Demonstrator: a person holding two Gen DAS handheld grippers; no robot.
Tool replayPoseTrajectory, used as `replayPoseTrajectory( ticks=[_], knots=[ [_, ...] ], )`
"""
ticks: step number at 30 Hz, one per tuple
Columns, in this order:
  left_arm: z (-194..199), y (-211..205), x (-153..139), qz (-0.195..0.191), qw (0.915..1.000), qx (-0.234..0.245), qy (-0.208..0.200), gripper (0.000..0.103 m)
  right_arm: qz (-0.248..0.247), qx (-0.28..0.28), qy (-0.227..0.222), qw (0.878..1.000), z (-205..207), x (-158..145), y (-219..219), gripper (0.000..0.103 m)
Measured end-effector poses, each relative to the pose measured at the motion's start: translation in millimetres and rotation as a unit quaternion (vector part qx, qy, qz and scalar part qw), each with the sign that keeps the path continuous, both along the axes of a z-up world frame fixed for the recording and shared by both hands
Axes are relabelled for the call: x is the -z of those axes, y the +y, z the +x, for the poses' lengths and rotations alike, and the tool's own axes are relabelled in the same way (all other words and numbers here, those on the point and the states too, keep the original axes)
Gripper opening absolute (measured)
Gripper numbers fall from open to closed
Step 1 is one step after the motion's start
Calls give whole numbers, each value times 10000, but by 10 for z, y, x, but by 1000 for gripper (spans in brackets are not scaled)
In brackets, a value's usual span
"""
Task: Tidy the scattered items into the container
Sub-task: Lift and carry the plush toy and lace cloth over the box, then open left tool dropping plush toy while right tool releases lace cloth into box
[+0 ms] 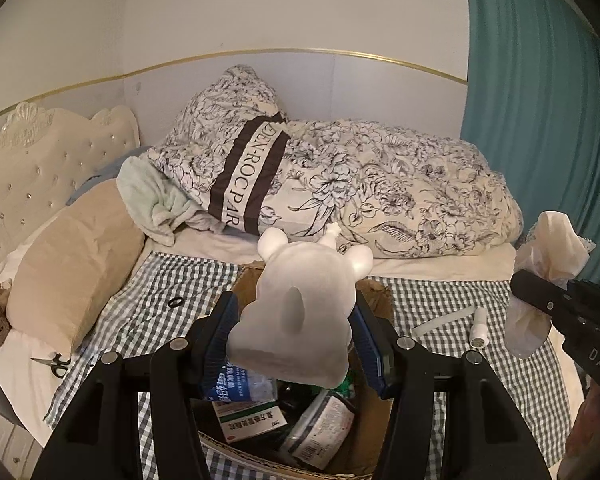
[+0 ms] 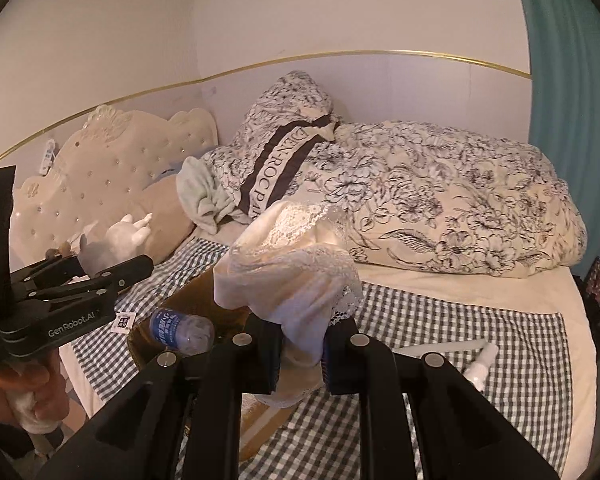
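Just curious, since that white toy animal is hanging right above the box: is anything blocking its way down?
Nothing visible does. The white plastic toy animal hangs over the open brown cardboard box, whose floor holds medicine packets.

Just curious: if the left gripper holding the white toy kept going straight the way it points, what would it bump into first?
Probably the cardboard box just below the left gripper and its white toy; depth is unclear.
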State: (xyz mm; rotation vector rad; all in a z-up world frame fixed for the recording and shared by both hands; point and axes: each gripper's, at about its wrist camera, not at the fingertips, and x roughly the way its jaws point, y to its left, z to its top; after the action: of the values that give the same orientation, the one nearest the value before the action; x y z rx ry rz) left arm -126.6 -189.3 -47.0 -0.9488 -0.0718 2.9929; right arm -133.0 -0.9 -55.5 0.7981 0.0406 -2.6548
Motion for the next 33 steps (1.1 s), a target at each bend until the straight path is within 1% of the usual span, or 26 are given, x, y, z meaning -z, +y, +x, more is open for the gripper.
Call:
replayPoseTrajectory(
  ticks=[9, 13, 17, 21, 33],
  knots=[
    [-272, -185, 243, 1, 9996, -88, -262, 57, 75, -261, -273, 9993, -300, 254, -346, 15],
    [-443, -239, 404, 17, 9988, -93, -478, 57, 42, -376, -423, 9984, -425, 374, -453, 15],
    [-615, -280, 557, 45, 9975, -144, -685, 57, 150, -418, -581, 9973, -589, 530, -559, 15],
    [-774, -298, 686, -12, 9959, -169, -893, 57, 190, -462, -764, 9958, -753, 684, -635, 15],
    [-1168, -316, 1023, -64, 9893, -186, -1447, 57, 426, -773, -1463, 9853, -1125, 1168, -968, 16]
  ],
)
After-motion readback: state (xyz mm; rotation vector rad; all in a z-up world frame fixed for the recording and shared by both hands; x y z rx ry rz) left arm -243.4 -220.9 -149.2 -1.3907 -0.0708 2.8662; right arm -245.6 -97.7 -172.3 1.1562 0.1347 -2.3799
